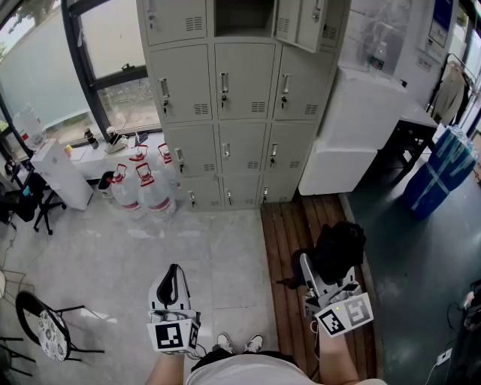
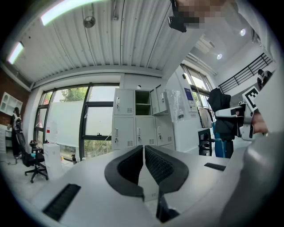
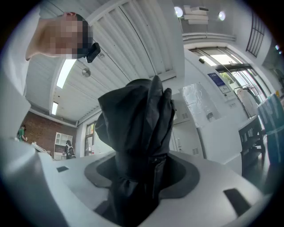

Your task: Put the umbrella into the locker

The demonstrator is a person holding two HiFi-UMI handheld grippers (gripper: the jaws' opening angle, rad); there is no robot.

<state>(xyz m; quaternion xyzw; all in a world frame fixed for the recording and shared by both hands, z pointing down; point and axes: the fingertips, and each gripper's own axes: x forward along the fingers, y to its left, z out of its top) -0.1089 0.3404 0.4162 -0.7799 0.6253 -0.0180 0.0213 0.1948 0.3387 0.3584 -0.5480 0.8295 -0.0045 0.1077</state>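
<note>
My right gripper point(image 1: 319, 292) clamps the folded black fabric umbrella point(image 1: 340, 252), well short of the grey metal locker bank point(image 1: 244, 143) with 1 open compartment point(image 1: 243, 16), my left gripper point(image 1: 174, 284) pinched shut and empty; the umbrella looks light and floppy, best gripped around its bundled middle.

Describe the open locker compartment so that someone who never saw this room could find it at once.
Look at the grey locker bank that stands beside the big window. Go to its top row, middle column. That compartment alone shows its hollow inside, with its door swung out to the right; all the compartments around it are shut.
</note>
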